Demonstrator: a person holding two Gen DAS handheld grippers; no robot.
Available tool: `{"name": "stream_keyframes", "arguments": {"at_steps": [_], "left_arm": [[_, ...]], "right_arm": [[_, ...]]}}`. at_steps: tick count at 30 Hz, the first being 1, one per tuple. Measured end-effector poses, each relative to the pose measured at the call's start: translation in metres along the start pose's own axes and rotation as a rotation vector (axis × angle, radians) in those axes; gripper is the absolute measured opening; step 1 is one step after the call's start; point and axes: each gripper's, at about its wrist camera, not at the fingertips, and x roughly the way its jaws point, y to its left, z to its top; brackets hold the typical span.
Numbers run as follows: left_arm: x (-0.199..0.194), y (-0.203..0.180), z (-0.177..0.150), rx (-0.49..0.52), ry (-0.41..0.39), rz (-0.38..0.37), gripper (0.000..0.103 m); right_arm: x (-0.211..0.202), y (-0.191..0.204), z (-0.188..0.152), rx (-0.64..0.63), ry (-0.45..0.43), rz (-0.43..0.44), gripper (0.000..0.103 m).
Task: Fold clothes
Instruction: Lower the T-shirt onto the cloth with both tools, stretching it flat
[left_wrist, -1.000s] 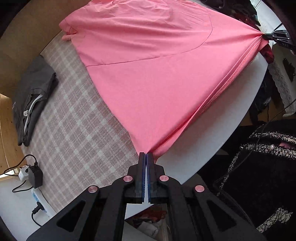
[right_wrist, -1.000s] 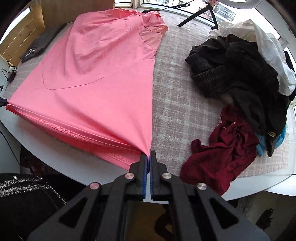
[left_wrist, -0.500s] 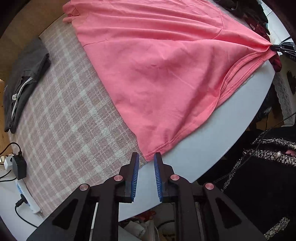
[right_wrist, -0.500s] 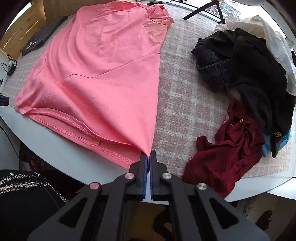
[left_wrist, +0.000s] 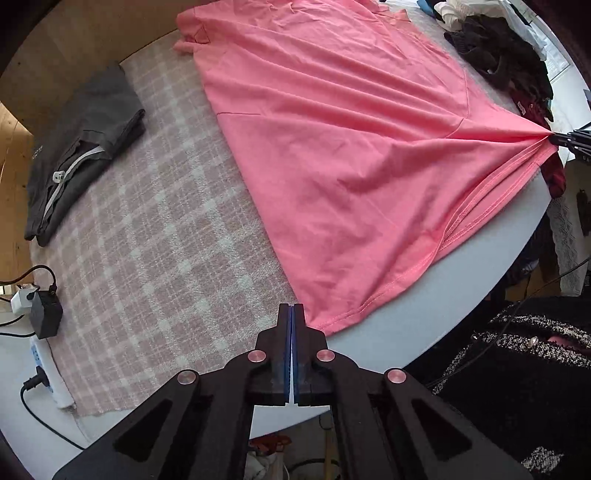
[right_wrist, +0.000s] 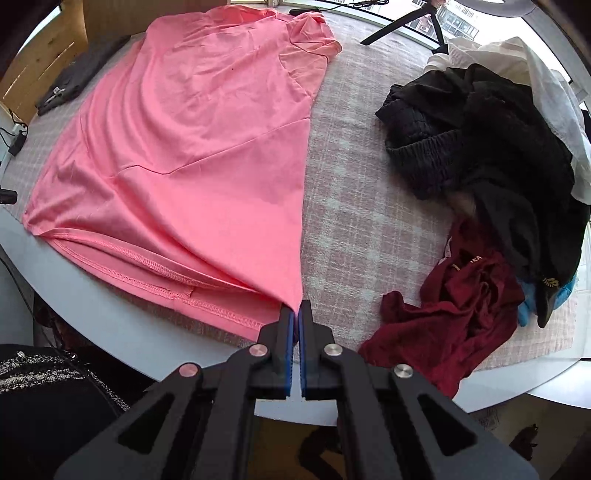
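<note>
Left tongs closed beside pink shirt; grip unclear

support: my round white table | cover: pink-white checked cloth over most of it | on cloth: pink shirt centre; folded grey garment upper left; dark clothes pile right; maroon top lower right
</note>
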Motion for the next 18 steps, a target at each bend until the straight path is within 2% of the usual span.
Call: {"name": "stream_keyframes", "arguments": {"at_steps": [2, 5, 8, 9, 10, 12, 13, 14, 18], "left_arm": [[-0.024, 0.011, -0.014, -0.038, -0.015, -0.021, 0.0], [-0.024, 0.02, -0.031, -0.105, 0.006, -0.093, 0.0], [0.007, 0.024, -0.03, -0.19, 0.025, -0.138, 0.0], [0.016, 0.02, -0.025, -0.188, 0.026, -0.147, 0.001], [0.025, 0.015, -0.02, -0.184, 0.027, -0.154, 0.007], [0.039, 0.002, -0.013, -0.161, 0.037, -0.136, 0.02], [0.046, -0.004, -0.009, -0.15, 0.042, -0.127, 0.03], [0.053, -0.007, -0.008, -0.152, 0.057, -0.115, 0.035], [0.082, -0.018, -0.008, -0.147, 0.142, -0.062, 0.035]], "right_arm": [[-0.018, -0.004, -0.001, 0.012, -0.022, 0.009, 0.002], [-0.021, 0.002, -0.009, 0.015, -0.008, 0.033, 0.002], [-0.006, 0.009, -0.013, -0.001, 0.019, 0.03, 0.002], [0.001, 0.01, -0.012, 0.001, 0.027, 0.034, 0.002], [0.005, 0.013, -0.01, -0.007, 0.03, 0.038, 0.002], [0.013, 0.019, -0.008, -0.023, 0.036, 0.046, 0.002], [0.015, 0.022, -0.006, -0.03, 0.036, 0.043, 0.002], [0.016, 0.023, -0.005, -0.032, 0.035, 0.046, 0.002], [0.02, 0.03, -0.001, -0.044, 0.03, 0.057, 0.002]]}}
